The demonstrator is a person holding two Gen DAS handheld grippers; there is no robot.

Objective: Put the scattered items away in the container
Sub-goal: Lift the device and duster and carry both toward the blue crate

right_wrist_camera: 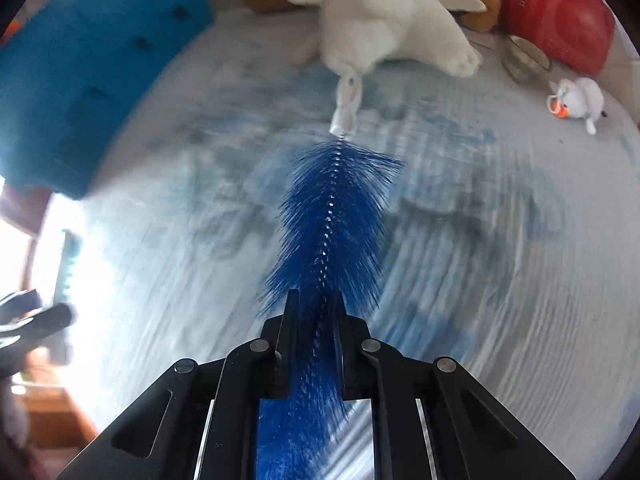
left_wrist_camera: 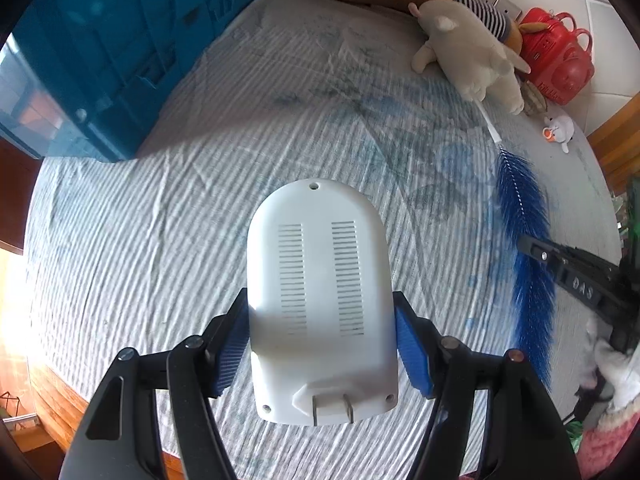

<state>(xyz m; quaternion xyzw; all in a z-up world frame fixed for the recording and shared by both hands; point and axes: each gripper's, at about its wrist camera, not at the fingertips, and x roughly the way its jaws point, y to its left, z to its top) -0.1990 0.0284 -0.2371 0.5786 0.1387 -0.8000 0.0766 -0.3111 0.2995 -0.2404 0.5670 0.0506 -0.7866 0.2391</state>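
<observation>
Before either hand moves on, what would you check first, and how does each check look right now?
1. Left gripper jaws clamped on the white plastic plug-in device: ok, blue pads press both its sides.
2. Right gripper jaws shut on the blue bristle bottle brush: ok, bristles are squeezed between them.
3. Brush's white handle free of the white plush rabbit: cannot tell, its end lies right against the plush.
4. Blue plastic crate in view: ok, far left on the cloth-covered table.
5. Crate's inside free to take both: cannot tell, only its outer wall shows.
</observation>
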